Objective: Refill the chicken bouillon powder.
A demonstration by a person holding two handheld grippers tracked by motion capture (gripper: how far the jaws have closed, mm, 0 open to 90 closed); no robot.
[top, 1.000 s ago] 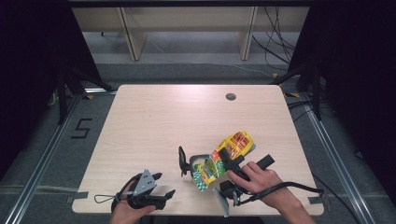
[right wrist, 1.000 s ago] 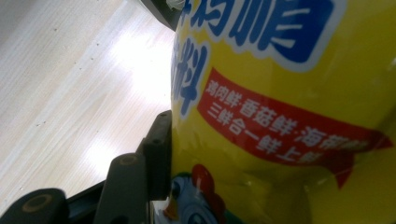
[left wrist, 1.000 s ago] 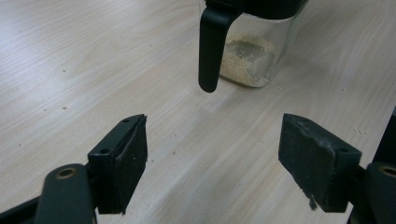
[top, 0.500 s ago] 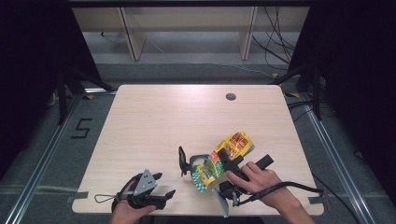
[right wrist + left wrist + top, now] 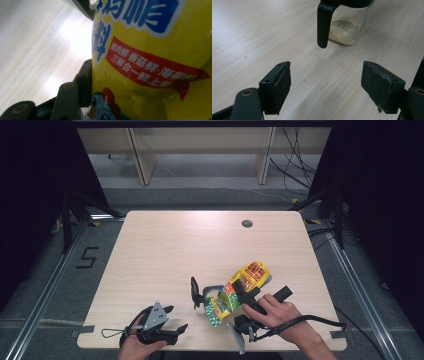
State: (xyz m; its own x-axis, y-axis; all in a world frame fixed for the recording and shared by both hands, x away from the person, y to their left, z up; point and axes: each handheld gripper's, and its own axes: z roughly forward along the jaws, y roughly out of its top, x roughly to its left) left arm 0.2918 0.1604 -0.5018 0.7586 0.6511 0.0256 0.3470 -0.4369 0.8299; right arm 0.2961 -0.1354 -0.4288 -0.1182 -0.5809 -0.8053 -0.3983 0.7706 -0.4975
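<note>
High view: right gripper clamps pouch over jar

High view first. My right gripper [image 5: 235,299] grips a yellow seasoning pouch [image 5: 239,291], tilted, its lower end over a clear jar [image 5: 212,295] with a black handle [image 5: 194,292] near the front of the wooden surface [image 5: 200,245]. Right gripper view: one black jaw presses the pouch's yellow side, red banner and blue print close up; other jaw hidden behind the pouch. My left gripper [image 5: 172,320] sits at the front left edge, well apart from the jar. Left gripper view: jaws wide apart, nothing between them, bare surface below; jar ahead with pale granules [image 5: 342,31] at its bottom, handle hanging down toward me.
</note>
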